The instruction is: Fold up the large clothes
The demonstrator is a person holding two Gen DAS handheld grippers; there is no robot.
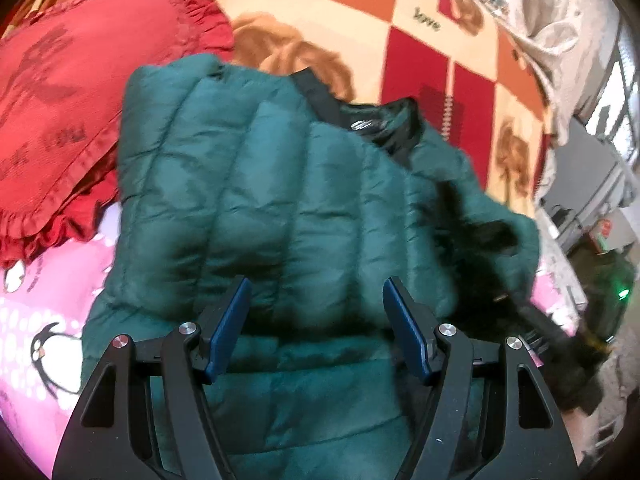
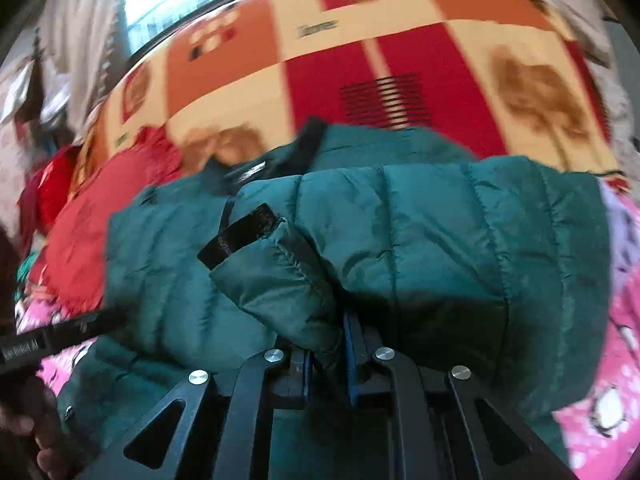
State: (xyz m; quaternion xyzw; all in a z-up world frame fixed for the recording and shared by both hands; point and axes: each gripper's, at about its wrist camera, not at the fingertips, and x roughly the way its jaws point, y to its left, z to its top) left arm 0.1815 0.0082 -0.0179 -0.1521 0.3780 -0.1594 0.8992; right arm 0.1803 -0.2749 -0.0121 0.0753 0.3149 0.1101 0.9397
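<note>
- Dark green quilted puffer jacket (image 1: 280, 208) lies on the bed, filling mid-frame in both views; its black collar (image 1: 384, 124) points to upper right of the left view.
- Right tool (image 2: 328, 344): jaws clamped on the green sleeve cuff (image 2: 280, 280), sleeve draped across the jacket body.
- Left tool (image 1: 316, 320): jaws spread, empty, just above the jacket's near edge; it is the free one.
- Red frilled cushion (image 1: 72, 120) upper left.
- Jacket hem cut off below; right view blurred.

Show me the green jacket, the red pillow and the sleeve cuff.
green jacket (image 1: 256, 184): left wrist view, quilted body.
red pillow (image 1: 56, 96): left wrist view, flat face.
sleeve cuff (image 2: 236, 236): right wrist view, black band.
</note>
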